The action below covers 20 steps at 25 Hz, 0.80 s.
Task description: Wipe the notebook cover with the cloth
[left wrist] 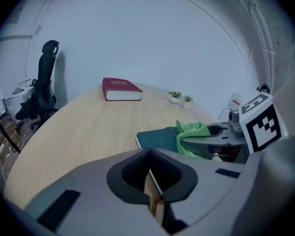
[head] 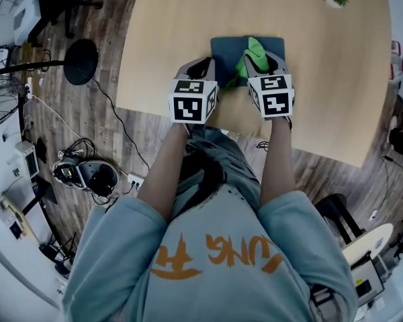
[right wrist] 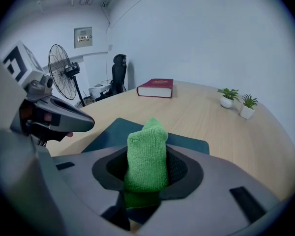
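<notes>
The notebook (head: 225, 48) lies flat on the table (head: 161, 39), close to the edge where the person stands. Its dark teal cover faces up. Its long side runs across, from the person's left to right.

The green cloth (head: 254, 57) hangs over the right half of the cover, near the closer edge. I cannot tell if it touches the cover. The right gripper (head: 260, 64) has its jaws closed on the cloth, and a bunch of it stands up between them.

The left gripper (head: 200, 68) is just beside the left near corner of the notebook. Its jaws are together, with nothing between them.

So the uncovered part of the cover lies to the left of the cloth and further away from the person. In my judgement the wipe must go along the long side towards the left gripper, which is well placed to press the corner down.

A red book (right wrist: 156, 88) and small plants (right wrist: 236, 102) stand well apart, at the far side.
</notes>
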Each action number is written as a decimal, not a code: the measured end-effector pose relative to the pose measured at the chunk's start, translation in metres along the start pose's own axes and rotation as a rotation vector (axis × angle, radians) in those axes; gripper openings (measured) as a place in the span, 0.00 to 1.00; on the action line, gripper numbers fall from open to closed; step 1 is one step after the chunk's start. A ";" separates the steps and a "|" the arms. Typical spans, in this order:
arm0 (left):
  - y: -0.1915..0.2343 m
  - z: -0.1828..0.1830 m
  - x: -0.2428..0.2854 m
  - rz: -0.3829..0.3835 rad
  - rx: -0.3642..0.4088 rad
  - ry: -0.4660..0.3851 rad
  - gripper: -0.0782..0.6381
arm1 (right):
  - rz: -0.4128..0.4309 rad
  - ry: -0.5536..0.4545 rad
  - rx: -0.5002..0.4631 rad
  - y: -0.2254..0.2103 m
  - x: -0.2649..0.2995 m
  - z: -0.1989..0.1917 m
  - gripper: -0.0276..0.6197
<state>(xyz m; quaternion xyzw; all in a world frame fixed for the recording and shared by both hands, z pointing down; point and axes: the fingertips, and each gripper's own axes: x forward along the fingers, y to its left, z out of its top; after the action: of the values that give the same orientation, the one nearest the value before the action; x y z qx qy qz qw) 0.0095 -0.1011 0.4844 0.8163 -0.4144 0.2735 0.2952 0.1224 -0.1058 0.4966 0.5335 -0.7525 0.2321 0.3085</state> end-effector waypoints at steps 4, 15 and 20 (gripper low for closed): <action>-0.003 0.001 0.001 0.004 0.022 0.003 0.13 | -0.025 0.001 0.027 -0.015 -0.005 -0.006 0.26; -0.006 0.001 -0.001 -0.002 0.028 0.000 0.13 | -0.106 0.005 0.080 -0.054 -0.020 -0.021 0.26; -0.006 -0.002 0.000 -0.004 0.039 0.001 0.13 | -0.164 0.017 0.092 -0.075 -0.026 -0.032 0.26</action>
<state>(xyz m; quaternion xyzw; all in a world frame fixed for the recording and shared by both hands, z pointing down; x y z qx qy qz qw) 0.0143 -0.0971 0.4842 0.8227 -0.4069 0.2815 0.2800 0.2066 -0.0915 0.5017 0.6050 -0.6921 0.2450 0.3081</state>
